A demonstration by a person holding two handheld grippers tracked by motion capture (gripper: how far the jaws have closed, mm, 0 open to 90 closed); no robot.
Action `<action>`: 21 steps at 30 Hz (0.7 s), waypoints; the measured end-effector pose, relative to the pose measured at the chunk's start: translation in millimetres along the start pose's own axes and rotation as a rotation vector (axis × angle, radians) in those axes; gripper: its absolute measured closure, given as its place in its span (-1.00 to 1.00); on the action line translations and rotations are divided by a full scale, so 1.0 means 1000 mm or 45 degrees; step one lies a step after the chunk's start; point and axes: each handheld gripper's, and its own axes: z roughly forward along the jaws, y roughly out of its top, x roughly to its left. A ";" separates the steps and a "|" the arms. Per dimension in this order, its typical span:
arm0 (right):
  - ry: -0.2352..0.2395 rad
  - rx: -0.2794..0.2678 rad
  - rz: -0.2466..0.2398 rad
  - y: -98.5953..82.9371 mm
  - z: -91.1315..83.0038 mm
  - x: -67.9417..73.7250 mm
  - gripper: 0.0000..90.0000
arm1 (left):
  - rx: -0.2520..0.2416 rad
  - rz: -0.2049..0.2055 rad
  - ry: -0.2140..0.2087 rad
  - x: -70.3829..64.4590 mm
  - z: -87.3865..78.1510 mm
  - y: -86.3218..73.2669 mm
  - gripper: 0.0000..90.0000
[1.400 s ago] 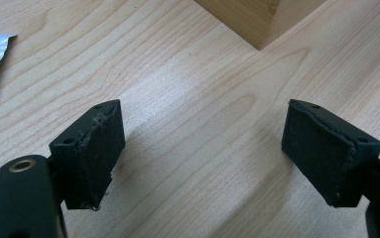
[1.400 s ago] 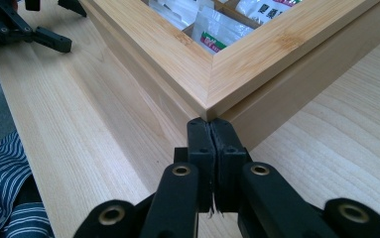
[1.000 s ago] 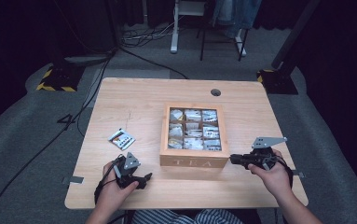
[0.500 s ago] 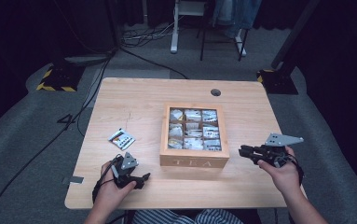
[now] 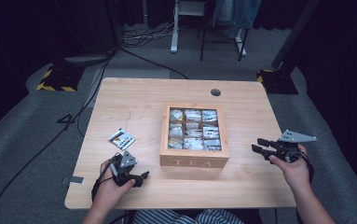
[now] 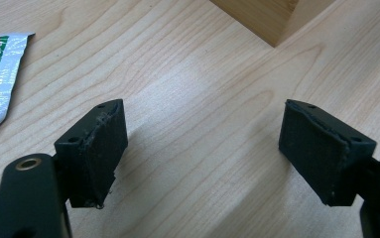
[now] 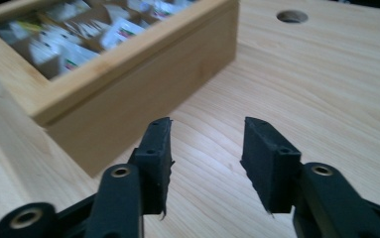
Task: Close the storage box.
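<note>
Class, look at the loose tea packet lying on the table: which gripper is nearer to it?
Left. The left gripper sits just in front of the tea packet, on the same side of the wooden tea box. The right gripper is beyond the box's far side.

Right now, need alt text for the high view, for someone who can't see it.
A wooden tea box sits mid-table, its lid shut over rows of tea packets. A loose tea packet lies to its left; the left gripper and right gripper flank the box, jaws open and empty.
</note>
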 end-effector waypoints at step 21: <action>-0.159 0.075 -0.017 -0.049 0.021 -0.033 0.03 | -0.007 -0.017 0.013 0.001 0.002 0.001 -0.57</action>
